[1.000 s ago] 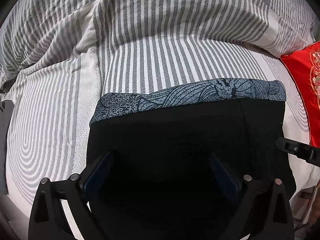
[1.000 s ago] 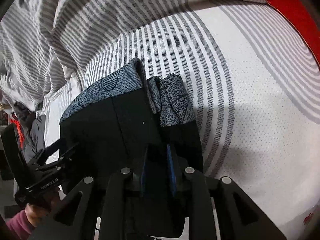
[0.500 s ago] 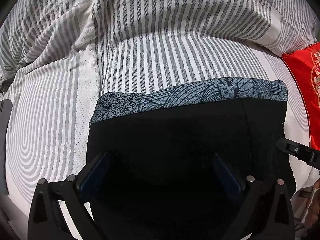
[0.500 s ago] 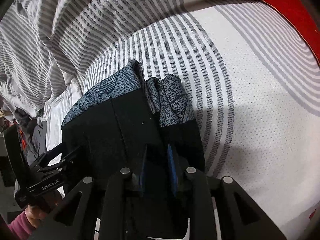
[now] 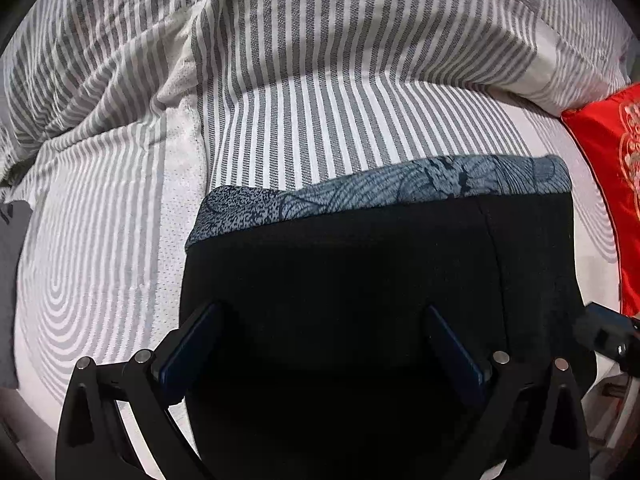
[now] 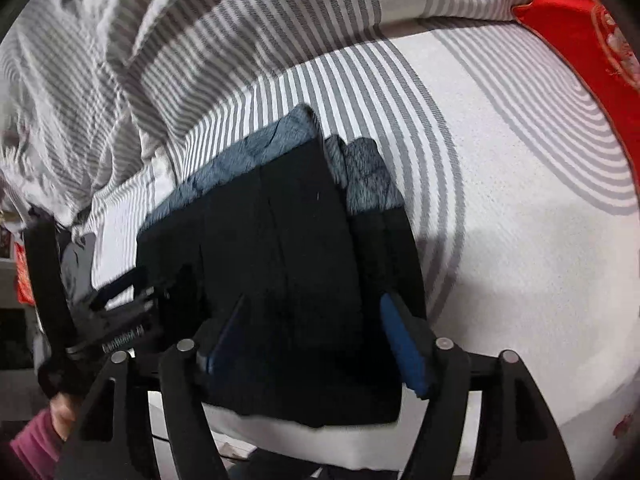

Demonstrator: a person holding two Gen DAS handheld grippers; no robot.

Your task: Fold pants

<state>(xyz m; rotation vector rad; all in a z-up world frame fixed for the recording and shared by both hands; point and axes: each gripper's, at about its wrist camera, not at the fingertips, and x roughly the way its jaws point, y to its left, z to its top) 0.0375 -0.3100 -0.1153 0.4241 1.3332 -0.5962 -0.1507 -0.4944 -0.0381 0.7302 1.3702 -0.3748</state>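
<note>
Pants: the pants [image 5: 360,288] lie as a compact black bundle on the striped bed sheet [image 5: 320,120], close to the near edge of the bed, with the blue patterned band [image 5: 400,188] along the far side of the fold.
Right gripper: the right gripper [image 6: 316,344] has just been opening; a second ago its blue pads were pinched on the black cloth, now they stand wide apart above the right edge of the bundle and press on nothing. The view is blurred and the bundle looks smaller, so this hand is lifting away.
Left gripper: the left gripper [image 5: 324,344] hovers in the same place as before, its fingers spread wide over the near part of the pants; it grasps nothing.
Meaning for the task: I judge that the last fold is laid down and released; the bundle keeps its shape alone.
Other things: a red cushion [image 5: 608,168] lies at the right edge of the bed, apart from the pants.
</note>
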